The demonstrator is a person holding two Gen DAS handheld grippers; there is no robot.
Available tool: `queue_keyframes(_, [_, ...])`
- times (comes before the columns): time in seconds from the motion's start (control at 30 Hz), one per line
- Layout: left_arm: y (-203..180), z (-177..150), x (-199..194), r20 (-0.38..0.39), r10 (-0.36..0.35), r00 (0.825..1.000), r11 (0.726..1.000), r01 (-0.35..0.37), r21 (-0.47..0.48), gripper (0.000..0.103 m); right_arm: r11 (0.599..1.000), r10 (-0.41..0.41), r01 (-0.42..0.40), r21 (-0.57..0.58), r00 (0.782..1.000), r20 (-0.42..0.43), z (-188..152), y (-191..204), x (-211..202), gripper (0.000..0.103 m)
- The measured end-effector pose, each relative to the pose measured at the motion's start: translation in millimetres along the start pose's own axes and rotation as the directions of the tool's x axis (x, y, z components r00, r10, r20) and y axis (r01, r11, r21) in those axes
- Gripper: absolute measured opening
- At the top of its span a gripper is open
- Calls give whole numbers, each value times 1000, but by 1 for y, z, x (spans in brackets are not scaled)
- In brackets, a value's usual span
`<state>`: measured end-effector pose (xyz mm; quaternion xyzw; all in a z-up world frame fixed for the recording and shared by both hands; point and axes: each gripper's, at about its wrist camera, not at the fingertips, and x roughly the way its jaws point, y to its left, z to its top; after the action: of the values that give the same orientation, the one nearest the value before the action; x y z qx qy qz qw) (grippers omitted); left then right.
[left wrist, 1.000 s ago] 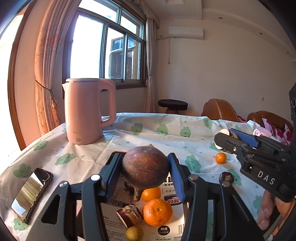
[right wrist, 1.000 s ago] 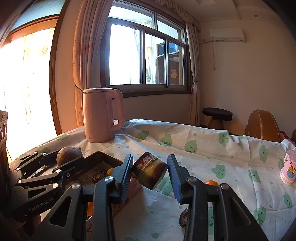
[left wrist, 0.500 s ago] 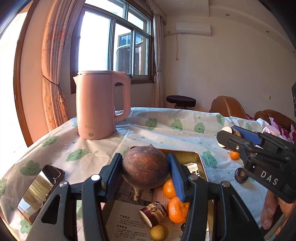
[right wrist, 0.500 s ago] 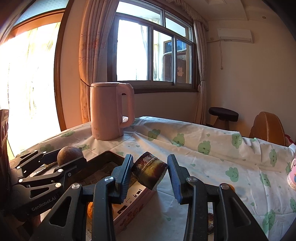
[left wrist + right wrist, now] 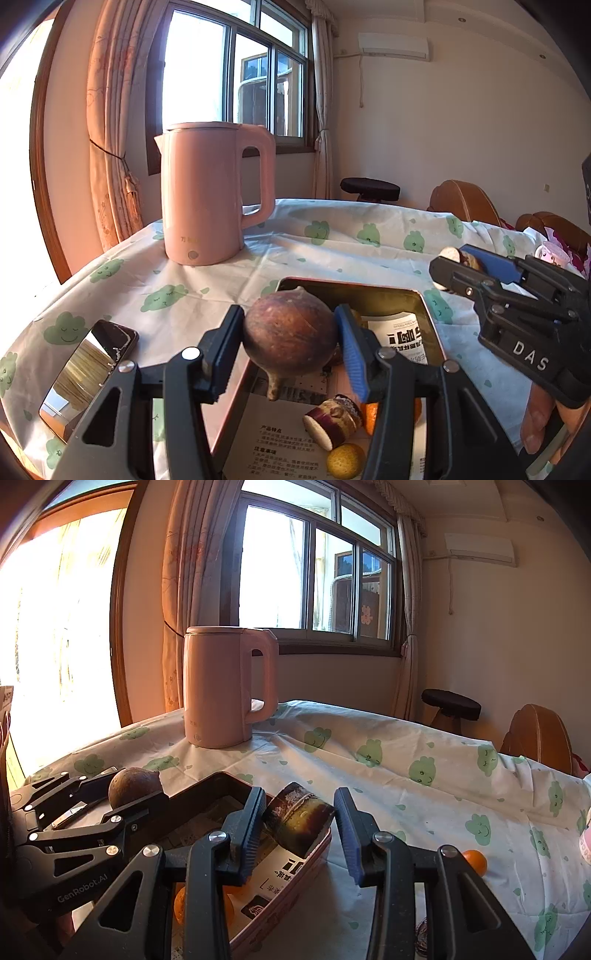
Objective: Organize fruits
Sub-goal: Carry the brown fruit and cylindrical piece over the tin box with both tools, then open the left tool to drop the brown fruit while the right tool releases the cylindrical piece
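Left wrist view: my left gripper is clamped on a round brown fruit, both pads pressed against its sides and its short stem hanging down. It hangs over the left near part of the open tin box, whose floor is lined with printed paper. Down in the box lie a cut purple-skinned piece with a pale face, a small yellow fruit nearer still, and an orange mostly hidden behind my right-hand finger. To the left of the box a phone lies flat on the cloud-print tablecloth, and farther off on the left stands a pink kettle. At the right my right gripper reaches in from the side, with a hand under it at the near right.

From the right wrist view, my right gripper holds a dark cut piece between narrowly set jaws. The left pad is against it; the right pad seems just off its edge, and I cannot tell for certain that it touches. The piece is tilted over the right rim of the tin box. My left gripper shows at the left with the brown fruit. A small orange sits on the cloth to the right of the box, well apart from it, and another orange shows inside the box at the near left.
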<state>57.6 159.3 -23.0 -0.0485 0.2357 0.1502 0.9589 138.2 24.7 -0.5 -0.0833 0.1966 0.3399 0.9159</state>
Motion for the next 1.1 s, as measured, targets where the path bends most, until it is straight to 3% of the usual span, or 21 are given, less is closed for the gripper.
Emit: queue_keyframes(1.1, [-1,-4,26,-113,5,994,999,-1,34,52,999,25,-30,-25,982,-185,-15,11,52,41])
